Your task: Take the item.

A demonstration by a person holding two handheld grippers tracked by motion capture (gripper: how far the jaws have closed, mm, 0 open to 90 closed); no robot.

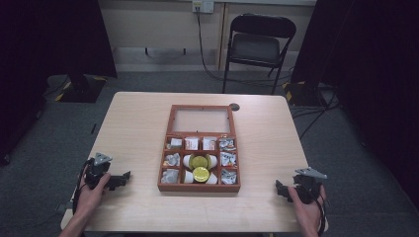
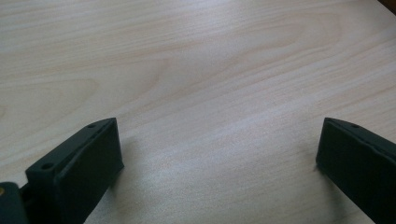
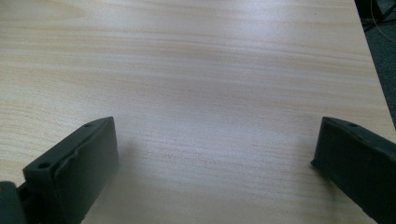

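The wooden box [image 1: 199, 186] sits in the middle of the surface [image 1: 138, 123], its lid open toward 12 o'clock. Inside are small packets and two yellow-topped cups [image 1: 200, 167] (in the middle spaces). The left gripper [image 1: 120, 179] rests at 8 o'clock from the box, well apart, its fingers [image 2: 79, 168] wide apart and empty. The right gripper [image 1: 280, 189] rests at 4 o'clock, its fingers [image 3: 74, 168] wide apart too. A good start, I think: move slowly toward the box, come down from above, and keep away from the lid.
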